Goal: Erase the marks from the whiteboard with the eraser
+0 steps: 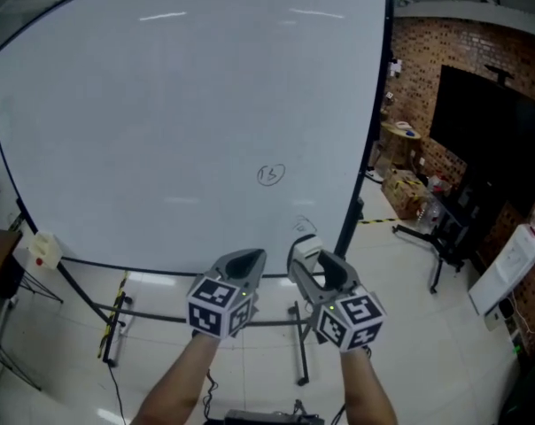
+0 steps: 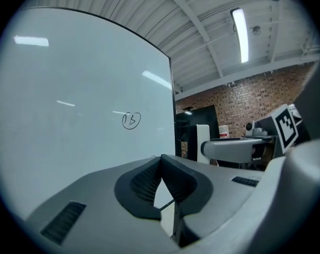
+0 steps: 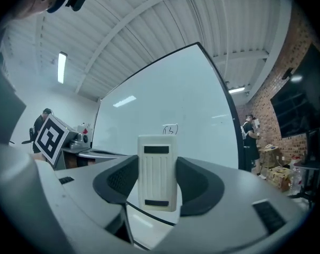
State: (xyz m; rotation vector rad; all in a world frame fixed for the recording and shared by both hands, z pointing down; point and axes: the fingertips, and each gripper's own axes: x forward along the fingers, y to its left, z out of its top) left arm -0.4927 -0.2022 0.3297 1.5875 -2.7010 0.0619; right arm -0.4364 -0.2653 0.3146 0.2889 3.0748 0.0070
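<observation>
In R tongs [image 3: 159,187]: eraser [image 3: 158,168].

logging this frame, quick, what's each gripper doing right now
left gripper: closed, nothing between its jaws
right gripper: closed on the eraser

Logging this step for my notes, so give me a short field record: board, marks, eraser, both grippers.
whiteboard: upright on a stand, mostly clean
mark: small circled scribble, lower right of the board, not yet erased
eraser: white, upright between the right jaws, apart from the board
right gripper: shut on the eraser
left gripper: jaws together, nothing between them
</observation>
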